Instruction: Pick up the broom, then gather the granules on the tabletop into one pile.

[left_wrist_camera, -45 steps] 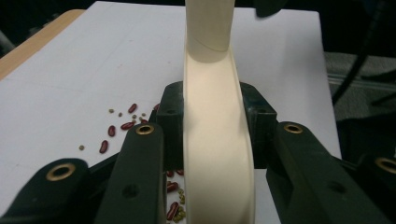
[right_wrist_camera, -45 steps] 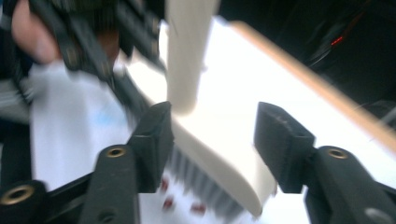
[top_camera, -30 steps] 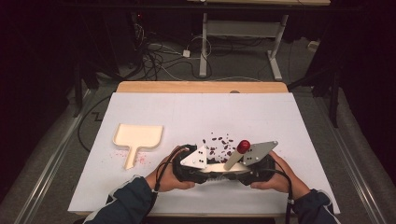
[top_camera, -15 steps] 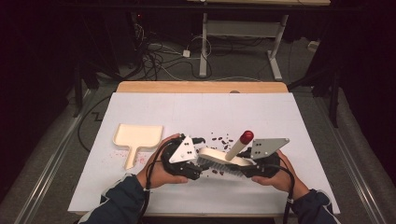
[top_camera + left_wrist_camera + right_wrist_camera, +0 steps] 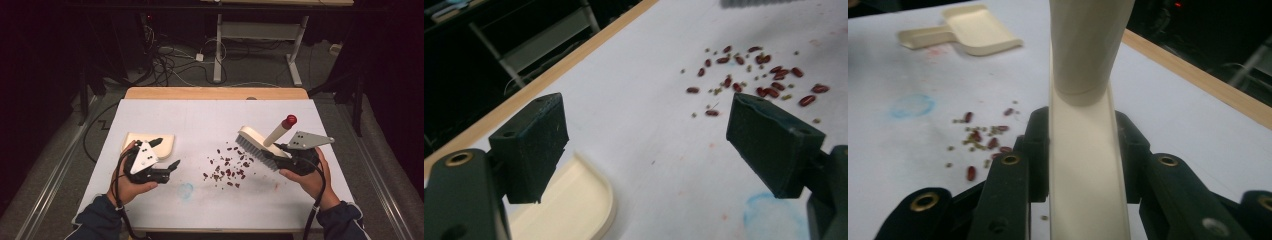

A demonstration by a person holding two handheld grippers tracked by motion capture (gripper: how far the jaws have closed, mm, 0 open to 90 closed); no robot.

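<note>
Beans [image 5: 227, 167] scattered mid-table, between both grippers. Right gripper [image 5: 280, 153] pinches brush [image 5: 257, 145] by its back; left gripper [image 5: 166, 154], jaws just spread and empty, hangs beside dustpan [image 5: 165, 145]. Best grab the pan handle squarely, set its lip toward the beans, sweep low. Handle hidden under left hand; smaller green bits hard to identify.

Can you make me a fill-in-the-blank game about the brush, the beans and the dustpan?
1. The right gripper is shut on the ____.
2. The jaws of the left gripper stand ____, with nothing between them.
3. The beans lie scattered on the ____ table.
4. The dustpan lies near the ____ gripper.

Missing words: brush; open; white; left
</note>
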